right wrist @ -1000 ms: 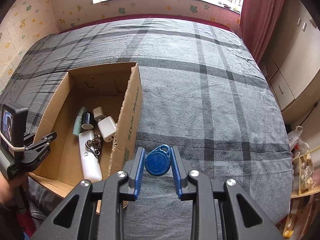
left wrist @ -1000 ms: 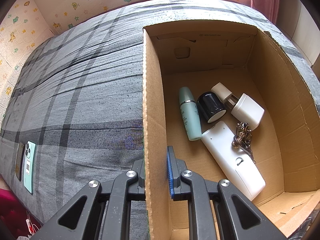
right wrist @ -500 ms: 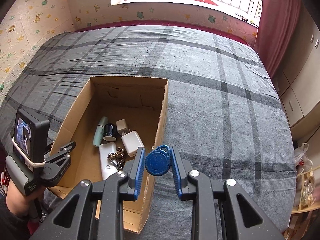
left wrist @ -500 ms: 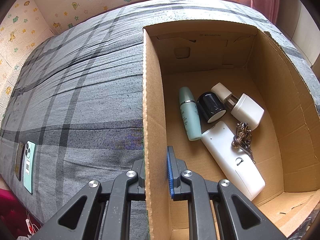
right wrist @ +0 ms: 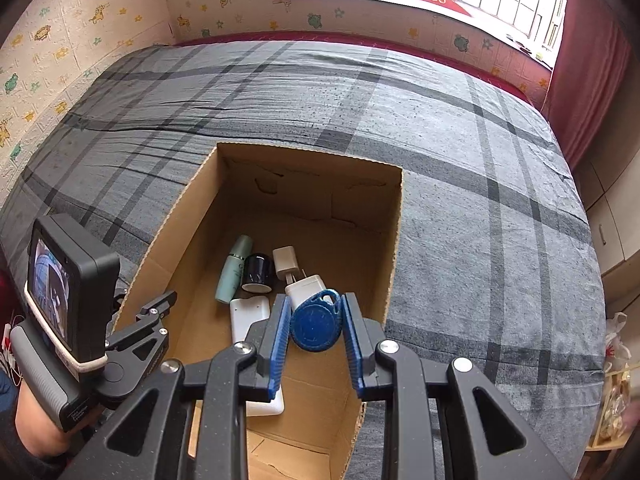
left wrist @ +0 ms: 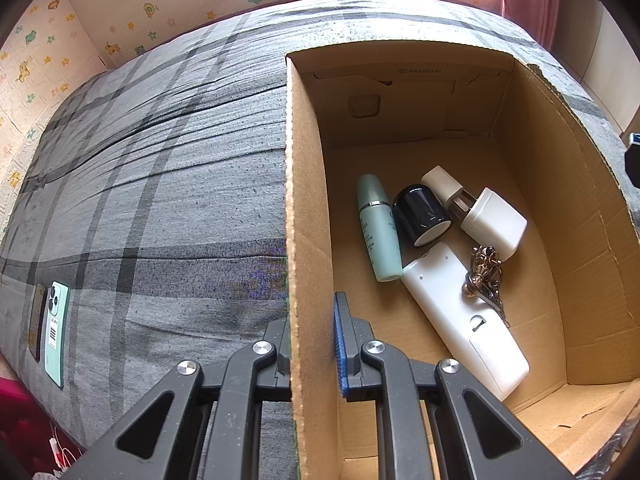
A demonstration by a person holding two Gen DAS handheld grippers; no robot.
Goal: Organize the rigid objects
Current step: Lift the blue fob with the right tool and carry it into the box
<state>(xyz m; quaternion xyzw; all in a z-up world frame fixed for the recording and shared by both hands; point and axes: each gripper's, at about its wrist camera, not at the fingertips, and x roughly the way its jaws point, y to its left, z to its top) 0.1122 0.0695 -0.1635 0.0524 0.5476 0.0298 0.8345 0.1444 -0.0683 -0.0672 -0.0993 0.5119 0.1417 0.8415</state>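
An open cardboard box (left wrist: 308, 216) stands on the grey plaid bed; it also shows in the right wrist view (right wrist: 394, 240). Inside lie a green bottle (left wrist: 378, 228), a black jar (left wrist: 420, 214), two white chargers (left wrist: 494, 222), a white remote (left wrist: 464, 320) and a key clasp (left wrist: 484, 276). My left gripper (left wrist: 310, 340) is shut on the box's left wall. My right gripper (right wrist: 316, 326) is shut on a blue key fob (right wrist: 316, 326) and holds it above the box's open top.
Two phones (left wrist: 54, 332) lie at the bed's left edge. The left gripper's body and camera (right wrist: 72, 300) sit at the box's left wall. A red curtain and cupboards stand right of the bed (right wrist: 500, 140).
My right gripper has moved left with the blue key fob, from over the bed beside the box to above the box's inside. The left gripper has not moved.
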